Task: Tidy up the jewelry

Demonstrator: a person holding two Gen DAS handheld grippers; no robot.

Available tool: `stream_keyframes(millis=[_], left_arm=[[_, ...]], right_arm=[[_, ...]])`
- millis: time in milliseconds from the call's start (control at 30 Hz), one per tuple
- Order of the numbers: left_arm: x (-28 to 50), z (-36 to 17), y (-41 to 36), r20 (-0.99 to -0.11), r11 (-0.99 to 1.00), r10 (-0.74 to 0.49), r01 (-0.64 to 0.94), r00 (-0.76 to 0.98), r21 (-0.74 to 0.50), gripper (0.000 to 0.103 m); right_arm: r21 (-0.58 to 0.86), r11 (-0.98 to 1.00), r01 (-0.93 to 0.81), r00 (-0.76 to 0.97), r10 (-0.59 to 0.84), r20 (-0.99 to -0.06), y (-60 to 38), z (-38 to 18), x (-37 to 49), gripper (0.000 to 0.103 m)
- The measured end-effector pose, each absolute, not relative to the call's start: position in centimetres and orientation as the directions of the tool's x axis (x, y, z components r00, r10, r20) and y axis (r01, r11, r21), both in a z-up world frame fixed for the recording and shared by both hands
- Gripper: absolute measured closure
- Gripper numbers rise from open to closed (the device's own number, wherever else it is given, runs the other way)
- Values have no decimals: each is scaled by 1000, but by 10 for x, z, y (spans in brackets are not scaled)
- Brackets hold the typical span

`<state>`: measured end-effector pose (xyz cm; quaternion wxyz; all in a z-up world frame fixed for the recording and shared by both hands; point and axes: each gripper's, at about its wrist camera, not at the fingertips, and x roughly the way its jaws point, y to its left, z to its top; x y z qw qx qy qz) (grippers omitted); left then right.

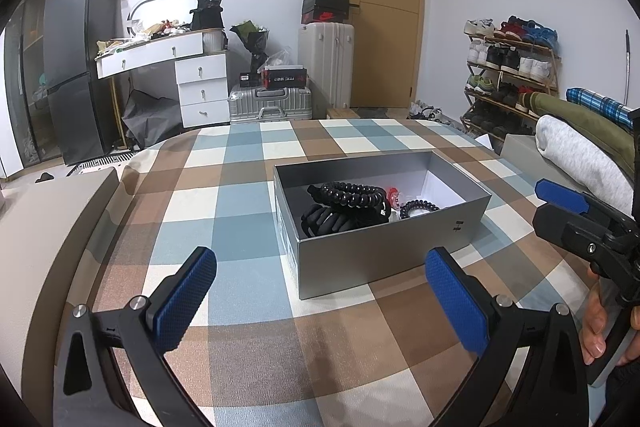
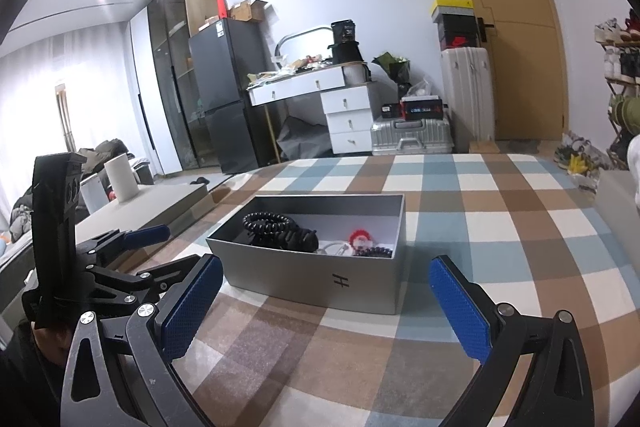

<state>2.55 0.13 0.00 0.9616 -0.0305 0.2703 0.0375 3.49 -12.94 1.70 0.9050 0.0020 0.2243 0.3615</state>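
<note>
Fingers of left gripper (image 1: 320,291) and right gripper (image 2: 326,303) spread, empty, box (image 1: 384,247) with bracelets (image 1: 352,193) ahead between them; start or finished, unclear.

We cannot make out the small pieces inside the grey box (image 1: 384,259): its near wall hides the lower part of the black beaded bracelets (image 1: 352,193), and the red item (image 2: 359,237) is too small to identify. The right gripper (image 1: 560,203) is cut off by the frame edge in the left wrist view, so only one blue pad shows there
</note>
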Motion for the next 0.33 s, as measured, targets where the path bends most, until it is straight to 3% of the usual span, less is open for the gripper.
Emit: stream_keyframes(millis=[333], left_arm=[[24, 1, 0, -519, 996, 52, -85, 853, -39, 1]], right_arm=[[164, 738, -654, 637, 655, -407, -128, 17, 35, 0]])
